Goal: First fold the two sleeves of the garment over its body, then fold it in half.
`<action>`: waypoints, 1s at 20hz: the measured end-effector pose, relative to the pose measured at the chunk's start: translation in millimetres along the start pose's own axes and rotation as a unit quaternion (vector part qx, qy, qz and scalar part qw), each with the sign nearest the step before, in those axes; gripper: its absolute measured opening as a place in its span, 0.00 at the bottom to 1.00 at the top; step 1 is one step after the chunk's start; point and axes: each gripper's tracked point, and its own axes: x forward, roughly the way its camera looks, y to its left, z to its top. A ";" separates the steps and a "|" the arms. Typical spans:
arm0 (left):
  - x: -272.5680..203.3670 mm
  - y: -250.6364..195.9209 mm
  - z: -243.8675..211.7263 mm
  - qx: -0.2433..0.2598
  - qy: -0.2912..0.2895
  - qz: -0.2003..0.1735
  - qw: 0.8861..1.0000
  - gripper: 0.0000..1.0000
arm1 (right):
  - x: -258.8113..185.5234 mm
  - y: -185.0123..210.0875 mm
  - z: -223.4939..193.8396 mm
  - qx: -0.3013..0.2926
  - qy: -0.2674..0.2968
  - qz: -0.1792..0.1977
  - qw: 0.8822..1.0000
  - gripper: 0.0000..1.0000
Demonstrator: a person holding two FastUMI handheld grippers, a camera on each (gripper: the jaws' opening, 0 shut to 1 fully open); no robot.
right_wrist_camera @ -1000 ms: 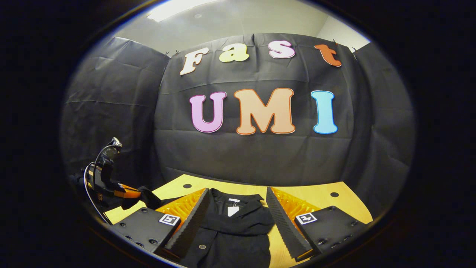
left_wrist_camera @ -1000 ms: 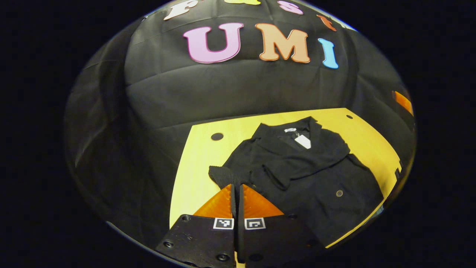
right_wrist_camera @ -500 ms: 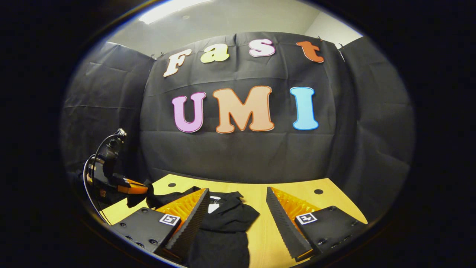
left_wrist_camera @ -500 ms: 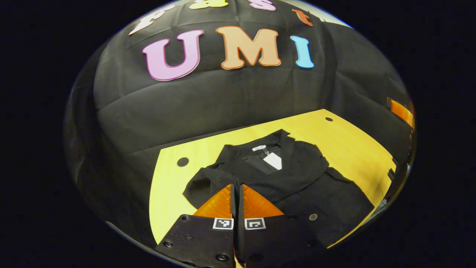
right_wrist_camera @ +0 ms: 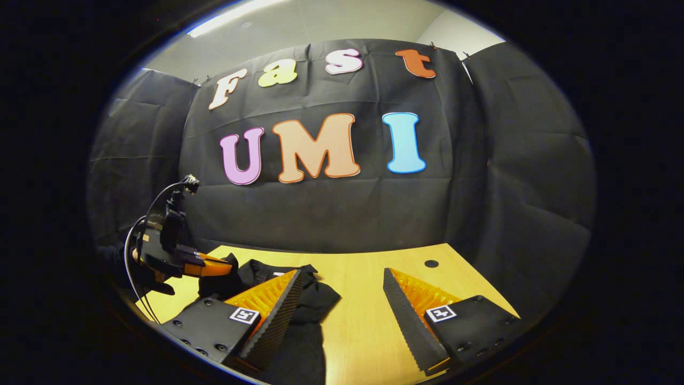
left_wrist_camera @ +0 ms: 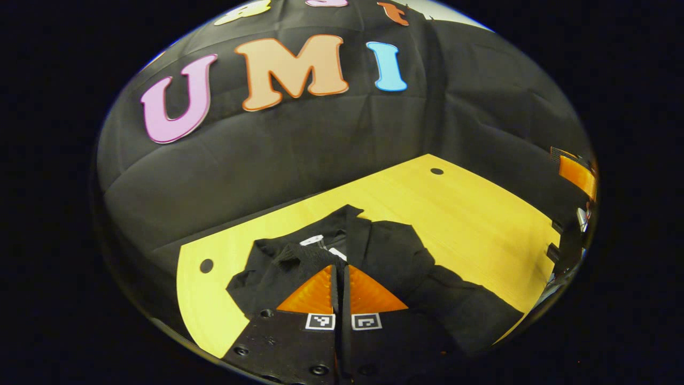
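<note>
Two round holes (left_wrist_camera: 437, 171) mark the yellow wooden bench (left_wrist_camera: 481, 224), which stands against the booth's black cloth wall (right_wrist_camera: 331, 214) under a pale ceiling (right_wrist_camera: 320, 21). On the bench's left part lies the black garment (left_wrist_camera: 395, 267), collar and white neck label (left_wrist_camera: 311, 240) towards the wall, one sleeve (left_wrist_camera: 278, 270) folded over its body. The left gripper (left_wrist_camera: 338, 267) is pressed together, pinching that sleeve's cloth (seen from the side in the right gripper view (right_wrist_camera: 216, 266)). The right gripper (right_wrist_camera: 342, 291) is spread wide above the bench, its left finger over the garment (right_wrist_camera: 315, 297)
</note>
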 end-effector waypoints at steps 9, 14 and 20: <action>72.1 -38.5 4.5 0.037 0.032 0.018 0.999 0.00 | 13.8 -41.6 -22.5 0.006 0.033 -0.007 0.999 0.97; 77.8 -36.9 39.7 0.017 -0.040 0.072 0.996 1.00 | 17.6 -56.4 -29.4 0.008 0.037 -0.011 0.999 0.97; 33.0 -20.1 63.5 -0.007 -0.094 0.104 0.990 0.94 | 18.9 -53.9 -29.4 0.016 0.041 0.019 0.999 0.96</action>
